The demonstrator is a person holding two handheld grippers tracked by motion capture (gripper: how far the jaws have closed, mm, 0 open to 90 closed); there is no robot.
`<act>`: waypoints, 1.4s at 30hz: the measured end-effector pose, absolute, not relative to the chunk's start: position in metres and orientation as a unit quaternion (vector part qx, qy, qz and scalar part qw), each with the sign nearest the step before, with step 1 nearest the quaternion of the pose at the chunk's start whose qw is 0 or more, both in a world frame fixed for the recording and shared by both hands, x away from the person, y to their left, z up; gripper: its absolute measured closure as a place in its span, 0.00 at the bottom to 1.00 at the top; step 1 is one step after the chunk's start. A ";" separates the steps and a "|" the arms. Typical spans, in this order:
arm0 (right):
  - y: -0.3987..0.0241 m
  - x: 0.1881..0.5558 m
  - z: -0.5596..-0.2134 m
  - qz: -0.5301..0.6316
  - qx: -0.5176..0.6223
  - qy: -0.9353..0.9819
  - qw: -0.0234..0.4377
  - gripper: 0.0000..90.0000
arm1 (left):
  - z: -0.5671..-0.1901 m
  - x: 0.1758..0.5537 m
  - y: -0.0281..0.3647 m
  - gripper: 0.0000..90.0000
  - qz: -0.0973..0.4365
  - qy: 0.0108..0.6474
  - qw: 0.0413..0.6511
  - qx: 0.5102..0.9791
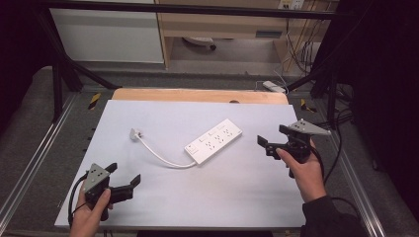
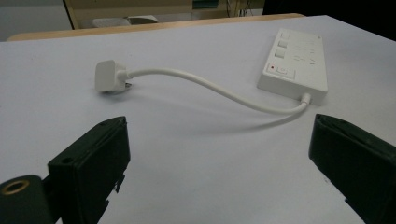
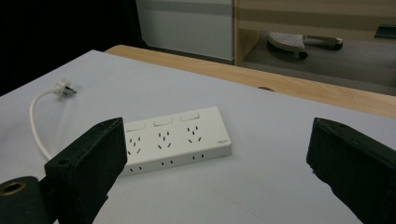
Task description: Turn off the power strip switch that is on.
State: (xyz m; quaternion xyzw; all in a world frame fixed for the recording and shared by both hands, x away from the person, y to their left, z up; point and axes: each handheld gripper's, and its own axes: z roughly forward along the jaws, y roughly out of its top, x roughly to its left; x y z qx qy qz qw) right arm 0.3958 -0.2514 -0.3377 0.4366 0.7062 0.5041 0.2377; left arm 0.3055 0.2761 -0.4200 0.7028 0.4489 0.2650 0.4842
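A white power strip (image 1: 214, 140) lies flat at the middle of the table, angled toward the far right. Its white cable (image 1: 160, 158) curves left to a white plug (image 1: 135, 133) resting on the sheet. In the left gripper view the plug (image 2: 110, 75) lies ahead at left and the power strip (image 2: 295, 63) at right. The right gripper view looks at the power strip (image 3: 175, 137) from its socket side. My left gripper (image 1: 123, 177) hovers open near the front left edge. My right gripper (image 1: 271, 137) is open to the right of the strip. Both hold nothing.
A pale grey sheet (image 1: 237, 192) covers the table, with a wooden edge (image 1: 197, 95) at its far side. Black frame bars (image 1: 64, 69) and cables (image 1: 301, 49) stand behind. A white adapter (image 1: 273, 86) lies on the floor beyond the table.
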 end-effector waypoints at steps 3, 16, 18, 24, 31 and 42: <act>-0.251 0.400 -0.335 0.502 0.436 0.707 0.239 0.06 | -0.420 0.305 0.277 0.06 0.266 0.451 0.485 0.701; -0.240 0.424 -0.327 0.498 0.439 0.712 0.228 0.07 | -0.418 0.306 0.277 0.06 0.265 0.451 0.490 0.697; -0.238 0.429 -0.325 0.496 0.437 0.715 0.229 0.07 | -0.418 0.306 0.276 0.06 0.265 0.451 0.490 0.697; -0.230 0.441 -0.319 0.493 0.436 0.716 0.232 0.08 | -0.418 0.307 0.276 0.06 0.264 0.452 0.491 0.696; -0.222 0.454 -0.310 0.495 0.432 0.717 0.231 0.11 | -0.418 0.307 0.276 0.06 0.264 0.450 0.491 0.697; -0.207 0.467 -0.305 0.488 0.423 0.728 0.230 0.10 | -0.418 0.306 0.276 0.06 0.265 0.450 0.489 0.699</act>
